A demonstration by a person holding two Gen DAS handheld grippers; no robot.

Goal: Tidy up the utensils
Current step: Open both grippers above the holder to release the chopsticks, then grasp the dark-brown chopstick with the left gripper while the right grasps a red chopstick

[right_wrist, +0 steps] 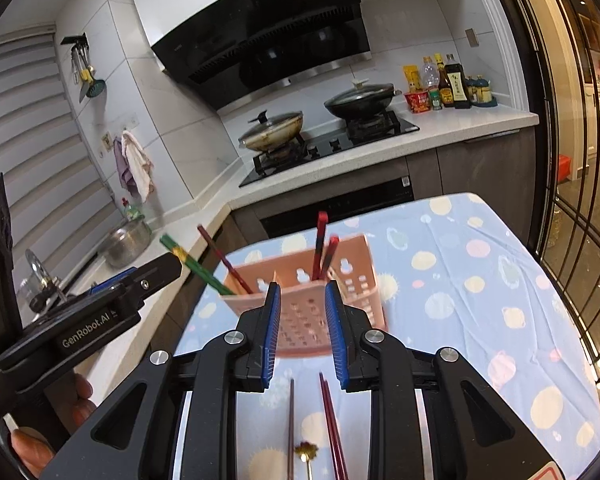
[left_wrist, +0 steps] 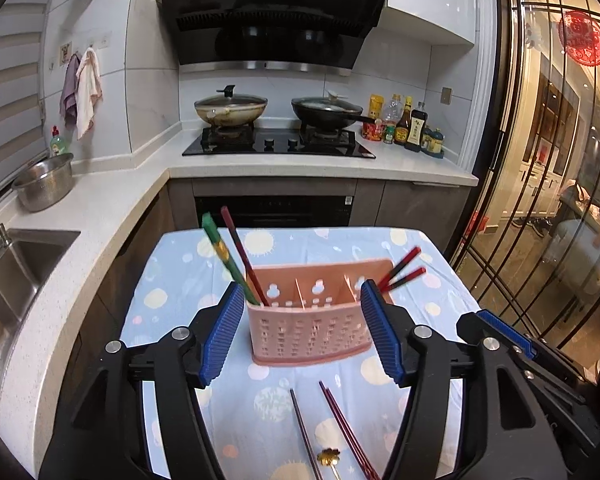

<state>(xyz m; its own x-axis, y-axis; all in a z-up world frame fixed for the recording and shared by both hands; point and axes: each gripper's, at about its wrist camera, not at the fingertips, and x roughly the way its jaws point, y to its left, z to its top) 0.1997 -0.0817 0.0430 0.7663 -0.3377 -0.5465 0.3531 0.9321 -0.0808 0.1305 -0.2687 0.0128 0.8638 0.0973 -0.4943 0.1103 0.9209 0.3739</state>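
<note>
Hovering empty between pickups, left gripper [left_wrist: 302,332] wide, right gripper [right_wrist: 303,334] narrowly parted, next needing loose chopsticks [left_wrist: 342,428] at six o'clock of holder [left_wrist: 312,316].

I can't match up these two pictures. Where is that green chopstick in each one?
Left wrist view: the green chopstick stands in the left end compartment of the pink holder, leaning up and left, left of centre.
Right wrist view: the same chopstick leans left out of the holder's left end, partly behind the left gripper.
Shared landmark: the pink holder on the spotted cloth.
</note>
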